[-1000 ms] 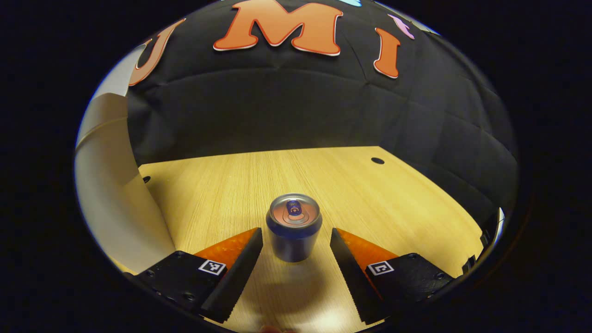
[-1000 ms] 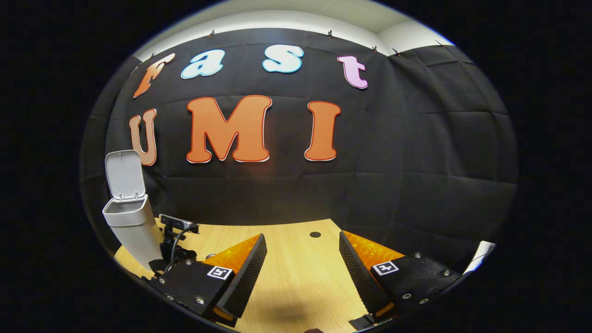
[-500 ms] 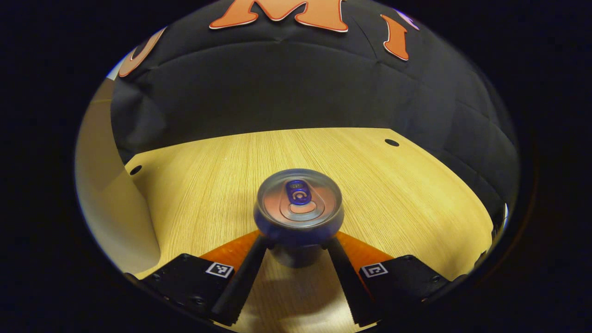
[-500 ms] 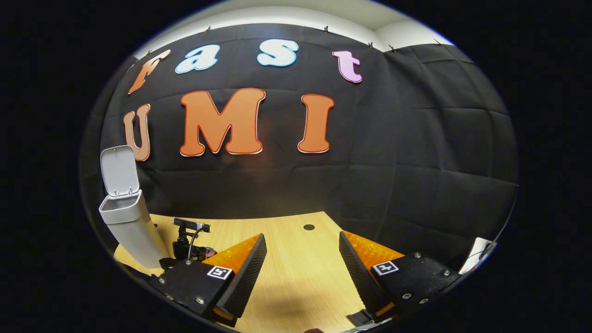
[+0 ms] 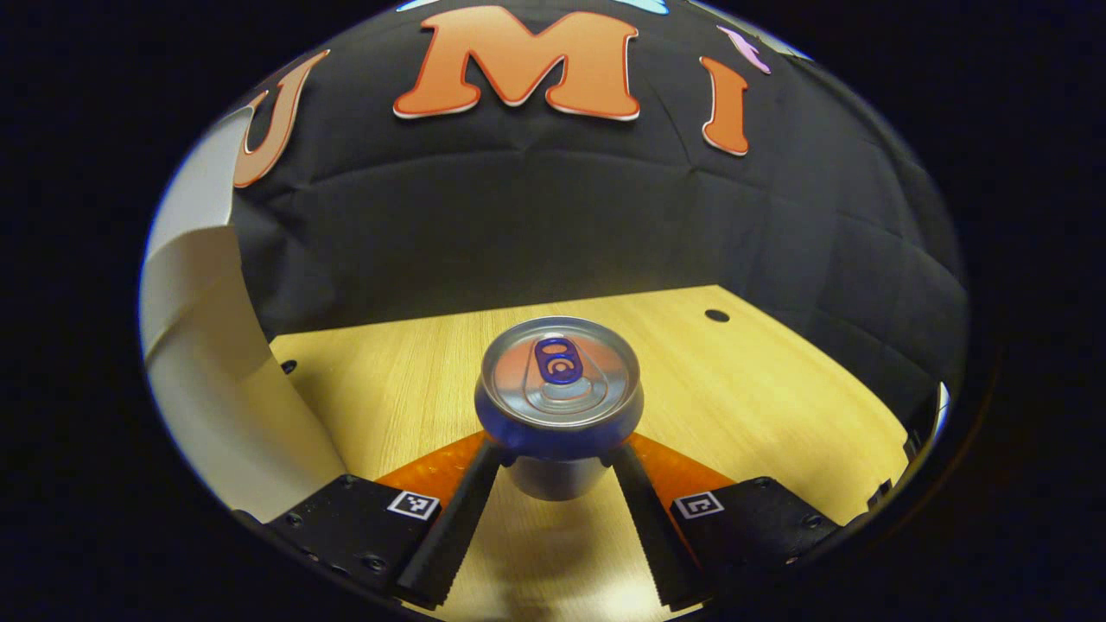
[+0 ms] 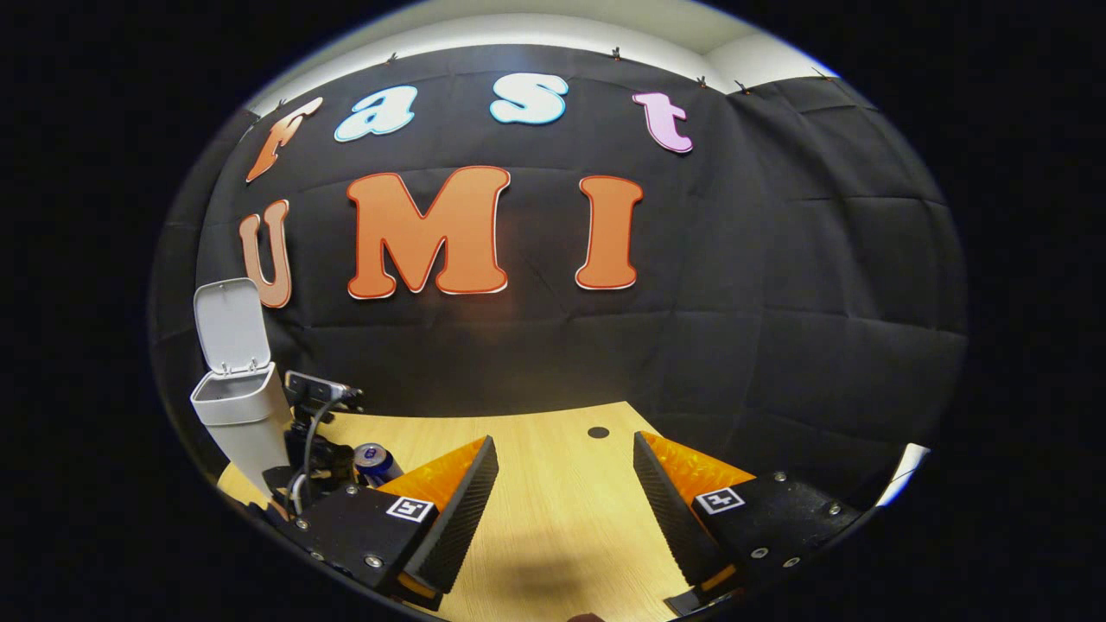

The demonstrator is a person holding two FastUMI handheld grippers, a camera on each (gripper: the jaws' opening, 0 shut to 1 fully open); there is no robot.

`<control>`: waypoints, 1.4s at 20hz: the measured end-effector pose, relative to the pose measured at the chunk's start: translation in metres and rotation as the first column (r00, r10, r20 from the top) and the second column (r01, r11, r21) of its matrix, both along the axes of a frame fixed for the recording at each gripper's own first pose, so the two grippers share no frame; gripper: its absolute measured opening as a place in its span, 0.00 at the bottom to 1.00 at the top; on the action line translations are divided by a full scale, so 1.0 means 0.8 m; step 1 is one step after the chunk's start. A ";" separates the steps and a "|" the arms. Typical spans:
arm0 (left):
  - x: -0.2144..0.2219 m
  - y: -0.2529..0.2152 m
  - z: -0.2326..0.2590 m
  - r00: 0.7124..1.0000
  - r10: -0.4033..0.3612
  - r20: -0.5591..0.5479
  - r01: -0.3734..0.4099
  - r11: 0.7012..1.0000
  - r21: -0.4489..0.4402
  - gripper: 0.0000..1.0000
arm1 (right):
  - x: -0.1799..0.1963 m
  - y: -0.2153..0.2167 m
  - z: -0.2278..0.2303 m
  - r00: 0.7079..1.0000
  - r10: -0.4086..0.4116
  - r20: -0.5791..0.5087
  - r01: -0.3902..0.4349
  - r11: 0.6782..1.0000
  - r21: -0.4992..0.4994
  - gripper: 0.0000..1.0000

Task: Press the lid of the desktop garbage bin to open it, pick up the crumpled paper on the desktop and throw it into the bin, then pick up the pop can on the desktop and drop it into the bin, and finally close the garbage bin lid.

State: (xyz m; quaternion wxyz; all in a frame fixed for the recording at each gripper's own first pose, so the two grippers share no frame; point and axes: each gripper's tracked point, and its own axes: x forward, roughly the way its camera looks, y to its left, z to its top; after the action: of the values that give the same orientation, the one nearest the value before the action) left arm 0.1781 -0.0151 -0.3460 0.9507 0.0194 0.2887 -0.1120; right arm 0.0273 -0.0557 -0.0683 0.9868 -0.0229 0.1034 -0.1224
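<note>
1. Gripping the pop can [image 5: 560, 406] was the step in hand: in the left gripper view the left gripper [image 5: 553, 471] had both fingers pinched on the can's body just under the top rim, lower centre of frame. Can stood upright w/ pull tab facing up; a shadow lay on the wooden desktop [image 5: 760, 389] beneath it, so it looked lifted or nearly so, though contact w/ the desk couldn't be confirmed.
2. Garbage bin [image 6: 238, 415] sat at left edge of the right gripper view, lid [image 6: 229, 324] standing up, mouth open. In the left gripper view its pale wall [image 5: 207, 380] curved along the left side, near the can.
3. To do it well, my read: keep the can upright & squeeze steady, as a smooth round wall can slip; carry left & up over the bin rim, centre above the mouth, clear the raised lid, then release.
4. Right gripper [image 6: 562, 497] hung at lower centre of its own view, fingers spread, nothing between them. The can [image 6: 373, 460] showed small at lower left there, beside the other gripper's body.
5. Crumpled paper: not spotted on the desk; prob. already binned, a guess.
6. Writing: no brand or label legible on the can; square marker tags on the gripper bodies carried patterns, not text.
</note>
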 end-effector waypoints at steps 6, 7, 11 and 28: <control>-0.024 0.002 0.072 0.988 0.050 0.143 -0.047 0.998 -0.030 0.82 | 0.019 0.020 -0.011 0.998 0.066 0.013 -0.066 0.997 0.038 0.94; -0.026 0.008 0.086 0.984 0.065 0.165 -0.060 0.998 -0.035 0.82 | 0.021 0.023 -0.013 0.997 0.077 0.014 -0.078 0.996 0.042 0.94; -0.051 0.036 0.132 0.971 0.110 0.212 -0.108 0.994 -0.022 0.81 | 0.034 0.028 -0.013 0.993 0.122 0.010 -0.122 0.991 0.052 0.94; -0.075 0.261 0.314 0.827 0.409 0.385 -0.433 0.901 -0.028 0.81 | 0.067 0.087 -0.010 0.961 0.275 -0.005 -0.275 0.961 0.029 0.94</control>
State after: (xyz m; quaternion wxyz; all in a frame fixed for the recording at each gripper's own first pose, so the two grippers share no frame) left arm 0.1184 0.1935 -0.0948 0.9885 0.0056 0.0986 0.1148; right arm 0.0806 0.0135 -0.0765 0.9940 -0.0236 0.1053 0.0174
